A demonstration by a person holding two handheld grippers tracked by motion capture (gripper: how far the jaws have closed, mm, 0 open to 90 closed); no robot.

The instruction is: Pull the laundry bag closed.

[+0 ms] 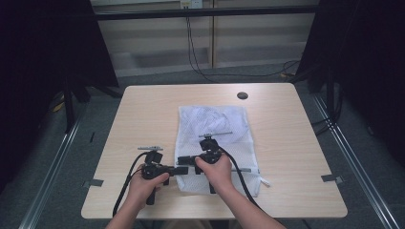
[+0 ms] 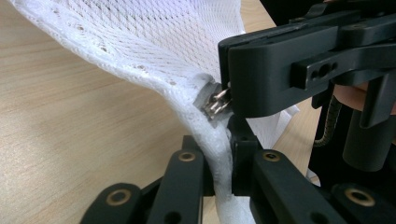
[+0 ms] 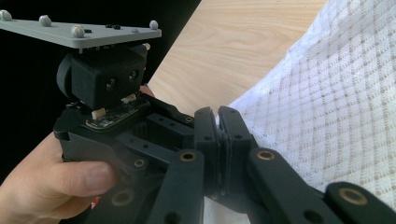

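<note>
A white mesh bag [image 1: 215,138] is laid flat on the bench [image 1: 143,109], slightly right of the middle and toward the near edge. Its near left corner is worked by both tongs, which are held close together there by the person's hands.

The left tongs [image 1: 184,170] are pointed to the right from the left hand [image 1: 145,183]. In the left gripper view their jaws are seen closed on a bunched edge of the bag [image 2: 154,51], with the mesh drawn up between the pads. Just beyond that grip a small metal zip pull [image 2: 215,103] is seen at the bag's edge.

The right tongs [image 1: 187,161] are held by the right hand [image 1: 217,167] above the bag's near part. In the left gripper view their tip [image 2: 231,100] is seen closed at the zip pull. In the right gripper view the jaws are seen pressed fully together, with the mesh [image 3: 336,107] just beside them and the left tongs' body [image 3: 105,93] close behind.
</note>
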